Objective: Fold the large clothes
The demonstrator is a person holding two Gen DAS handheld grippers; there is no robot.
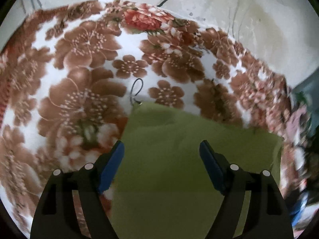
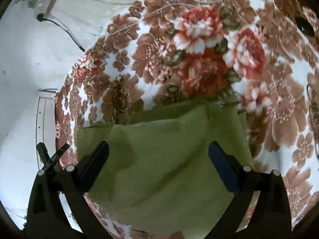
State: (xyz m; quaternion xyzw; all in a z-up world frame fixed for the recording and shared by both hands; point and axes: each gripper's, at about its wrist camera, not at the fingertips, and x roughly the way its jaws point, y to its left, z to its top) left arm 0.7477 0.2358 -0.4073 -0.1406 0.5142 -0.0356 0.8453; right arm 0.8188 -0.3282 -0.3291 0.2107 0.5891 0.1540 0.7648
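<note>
On top of a plush floral blanket point(image 2: 199, 59) — brown and red blossoms on white — lies the green garment point(image 2: 163, 159), soft, matte, folded into a rough rectangle. Above it the left gripper point(image 1: 161, 149) and right gripper point(image 2: 158, 151) both hang with fingers spread wide, gripping nothing. Beyond the blanket's edge — pale, stained floor point(image 1: 249, 20) with a power strip point(image 2: 46, 2).

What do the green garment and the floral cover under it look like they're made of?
Green garment: looks like a matte woven or knit cloth, possibly cotton; it lies in soft creases with no shine. Floral blanket: seems a plush fleece-type fabric; the printed flowers have fuzzy, soft edges, though blur may add to that. The fibre of neither can be told for sure.
</note>
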